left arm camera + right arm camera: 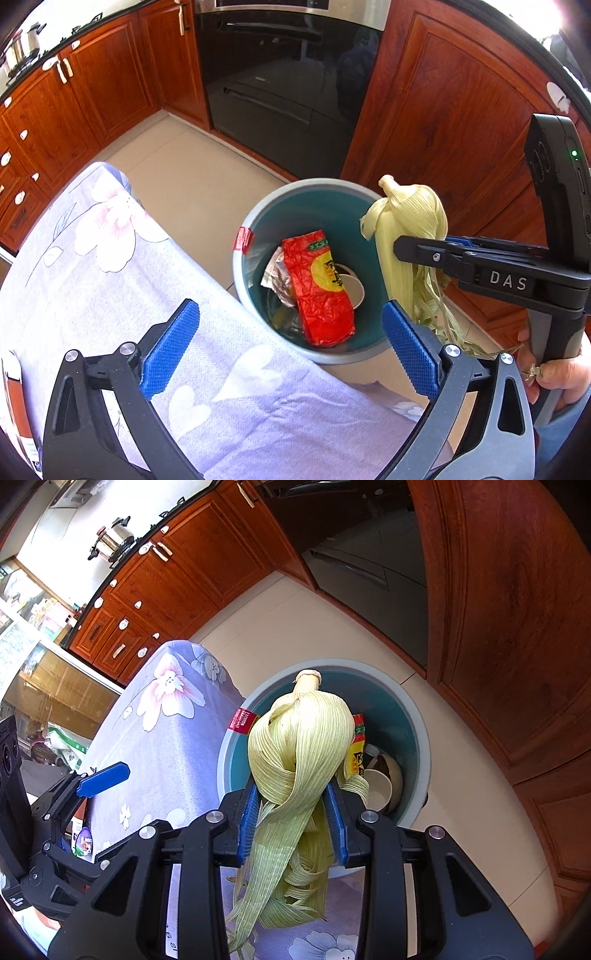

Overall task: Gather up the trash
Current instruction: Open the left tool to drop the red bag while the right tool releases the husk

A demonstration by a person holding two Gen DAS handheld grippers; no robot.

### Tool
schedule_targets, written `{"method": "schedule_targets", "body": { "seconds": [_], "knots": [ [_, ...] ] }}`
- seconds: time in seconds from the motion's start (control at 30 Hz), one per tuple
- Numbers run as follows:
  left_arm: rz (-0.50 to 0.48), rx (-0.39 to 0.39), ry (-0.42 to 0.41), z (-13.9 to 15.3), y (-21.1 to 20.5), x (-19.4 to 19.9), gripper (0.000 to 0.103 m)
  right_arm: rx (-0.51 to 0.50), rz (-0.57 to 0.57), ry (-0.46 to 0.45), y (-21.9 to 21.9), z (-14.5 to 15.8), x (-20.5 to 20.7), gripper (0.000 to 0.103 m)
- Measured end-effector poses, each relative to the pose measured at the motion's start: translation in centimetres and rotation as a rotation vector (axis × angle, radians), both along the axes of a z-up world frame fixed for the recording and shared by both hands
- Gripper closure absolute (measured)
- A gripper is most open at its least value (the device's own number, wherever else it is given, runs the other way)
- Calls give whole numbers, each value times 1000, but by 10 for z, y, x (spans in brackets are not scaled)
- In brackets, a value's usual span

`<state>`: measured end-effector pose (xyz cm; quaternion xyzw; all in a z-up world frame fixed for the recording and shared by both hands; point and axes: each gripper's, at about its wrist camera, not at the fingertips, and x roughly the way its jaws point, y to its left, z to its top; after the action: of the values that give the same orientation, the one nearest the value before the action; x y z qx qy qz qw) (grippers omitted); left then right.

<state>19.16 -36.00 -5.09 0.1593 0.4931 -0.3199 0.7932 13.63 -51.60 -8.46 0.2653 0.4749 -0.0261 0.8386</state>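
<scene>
My right tool [293,821] pinches the corn husk [299,746], stalk end forward, right over the bin [417,716] mouth beside the counter [110,280]; my left tool [291,347] gapes empty

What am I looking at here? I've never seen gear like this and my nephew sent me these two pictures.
No robot: a person holds two hand-operated clamps, each with a camera looking along its fingers. The left gripper is open and empty, over a table with a flowered cloth. The right gripper is shut on a bundle of corn husks, above a round trash bin on the floor. The bin already holds a red packet and a paper cup.
</scene>
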Motion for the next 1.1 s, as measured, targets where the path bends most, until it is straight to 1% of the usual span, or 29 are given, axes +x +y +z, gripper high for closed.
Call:
{"method": "schedule_targets", "body": {
  "seconds": [0.3,0.53,0.6,0.67,0.7,0.77,0.8,0.87,0.9,0.97,1.0,1.1],
  "knots": [
    [19,-1,10,-4,20,3,4,-3,8,22,8,-6,6,70],
    [47,-9,26,-4,39,4,4,-11,7,41,14,-8,8,66],
    [52,-13,28,-3,43,5,4,-10,3,38,15,-7,8,61],
    [55,-17,29,-2,45,4,4,-15,-2,30,17,-5,8,48],
    [57,-19,29,-1,47,4,4,-19,-3,27,18,-4,8,46],
    [60,-22,31,0,50,4,4,-22,-6,22,19,-1,8,37],
    [61,-24,32,1,52,3,4,-22,-8,21,19,0,8,35],
    [64,-27,30,2,55,2,4,-18,-16,25,19,0,7,26],
    [66,-28,30,3,57,2,4,-9,-20,28,19,0,7,25],
    [69,-31,31,4,59,0,4,14,-35,40,18,-1,6,17],
    [71,-32,31,5,62,-2,4,23,-48,50,18,-2,5,14],
    [81,-37,27,8,68,-6,4,38,-65,65,19,0,1,13]
  ]
}}
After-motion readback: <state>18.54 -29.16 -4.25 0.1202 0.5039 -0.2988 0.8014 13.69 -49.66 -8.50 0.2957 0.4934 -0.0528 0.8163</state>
